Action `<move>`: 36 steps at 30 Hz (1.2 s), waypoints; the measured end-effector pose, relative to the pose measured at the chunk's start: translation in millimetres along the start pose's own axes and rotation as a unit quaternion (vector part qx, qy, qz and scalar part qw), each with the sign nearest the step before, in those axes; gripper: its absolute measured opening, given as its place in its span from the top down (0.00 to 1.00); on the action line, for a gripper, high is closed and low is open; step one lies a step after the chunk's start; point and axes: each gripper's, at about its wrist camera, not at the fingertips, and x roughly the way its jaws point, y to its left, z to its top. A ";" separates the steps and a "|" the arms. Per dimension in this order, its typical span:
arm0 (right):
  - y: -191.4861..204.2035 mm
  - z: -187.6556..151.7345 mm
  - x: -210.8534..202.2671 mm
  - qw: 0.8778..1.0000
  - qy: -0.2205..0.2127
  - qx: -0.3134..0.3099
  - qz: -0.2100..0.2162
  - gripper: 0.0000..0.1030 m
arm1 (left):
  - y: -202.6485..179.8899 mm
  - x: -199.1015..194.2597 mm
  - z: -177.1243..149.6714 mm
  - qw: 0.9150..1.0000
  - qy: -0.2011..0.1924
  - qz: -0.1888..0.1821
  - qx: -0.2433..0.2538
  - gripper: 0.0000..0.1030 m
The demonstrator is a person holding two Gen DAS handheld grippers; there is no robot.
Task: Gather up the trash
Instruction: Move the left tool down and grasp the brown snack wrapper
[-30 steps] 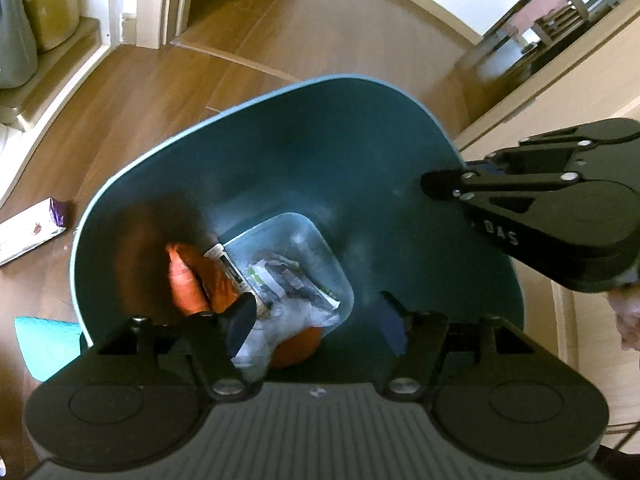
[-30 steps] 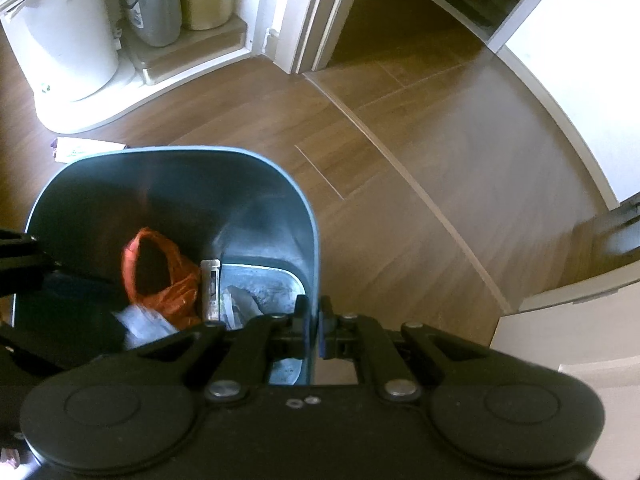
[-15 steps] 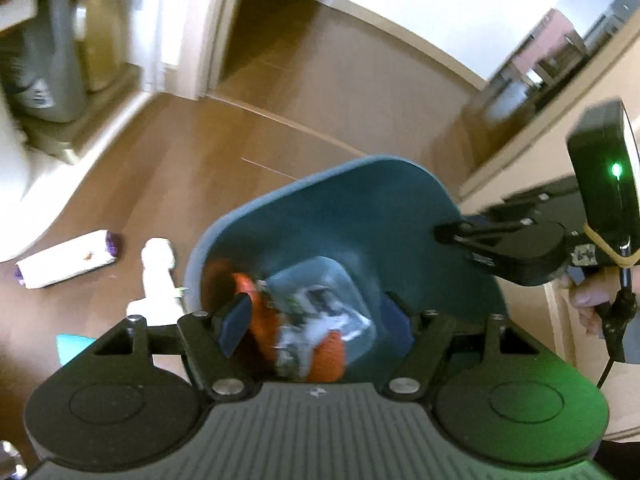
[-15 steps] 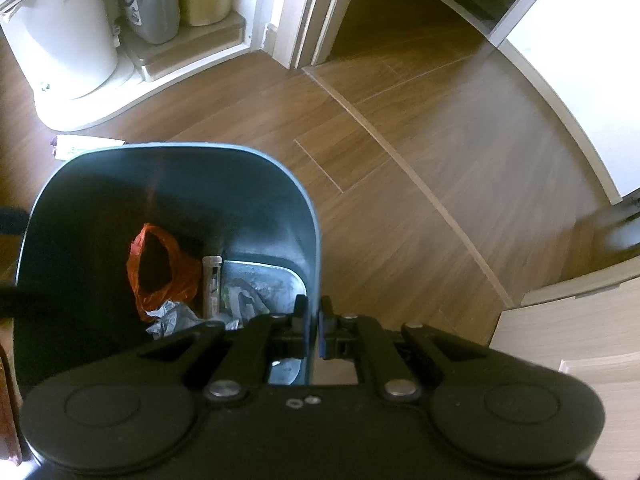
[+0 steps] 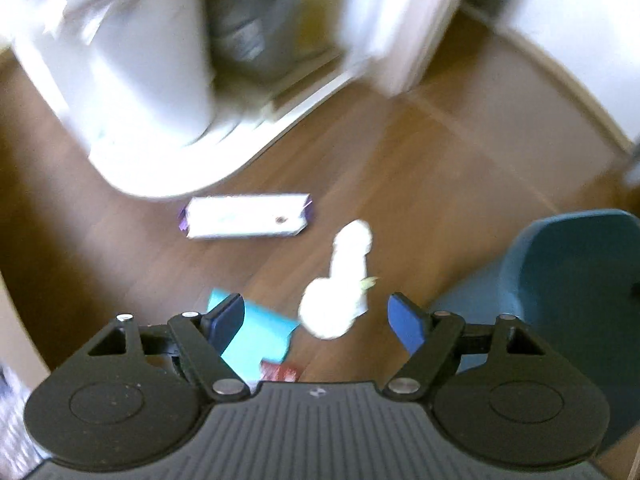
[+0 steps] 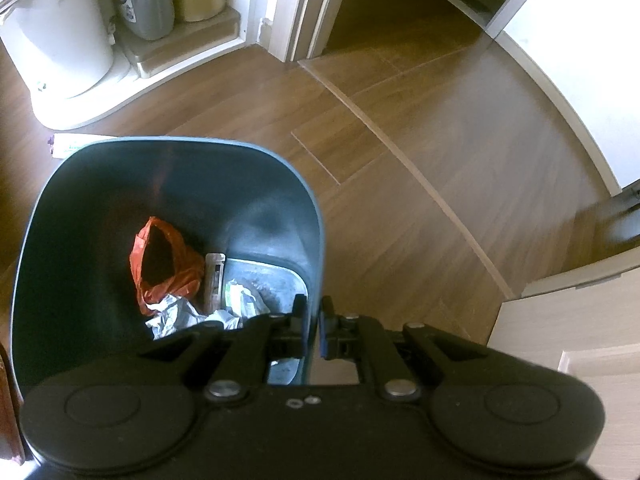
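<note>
A home: wood-laminate floor point(image 6: 420, 160), doorway frame point(image 6: 304, 8), skirting board point(image 6: 560, 92).

My left gripper point(image 5: 316, 316) fills the lower part of its wrist view: matte black, with two round housings at lower left and lower right, a ribbed grey panel between them, and silver screws at the linkage pivots. Its fingers point(image 5: 406, 322) carry blue pads. My right gripper point(image 6: 314, 326) is the same black build across the bottom of its frame, smooth-bodied, with two small screws at centre.
</note>
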 end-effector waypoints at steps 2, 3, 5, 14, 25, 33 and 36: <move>-0.5 -1.6 -0.3 1.000 0.002 0.001 0.000 0.95 | 17.9 21.8 -0.2 0.999 0.027 0.002 -0.039 0.24; -0.3 -2.2 -0.5 1.000 0.002 0.001 0.000 0.95 | 24.5 30.4 -4.0 0.998 0.037 0.000 -0.050 0.24; -0.3 -2.9 0.3 1.000 0.004 0.001 -0.002 0.95 | 30.2 49.2 -10.5 0.997 0.053 -0.005 -0.055 0.24; 4.1 -1.3 4.8 1.000 0.009 -0.007 -0.008 0.95 | 19.5 129.9 -66.5 0.992 0.118 0.047 0.026 0.24; 6.5 -0.7 5.9 1.000 0.011 -0.010 -0.011 0.95 | 16.6 193.7 -101.4 0.982 0.169 0.044 0.076 0.24; 7.8 1.0 7.8 1.000 0.016 -0.014 -0.014 0.95 | 10.6 212.4 -117.7 0.977 0.172 0.046 0.116 0.25; 8.2 1.9 8.4 1.000 0.017 -0.015 -0.017 0.95 | 10.9 214.7 -120.2 0.978 0.172 0.044 0.113 0.41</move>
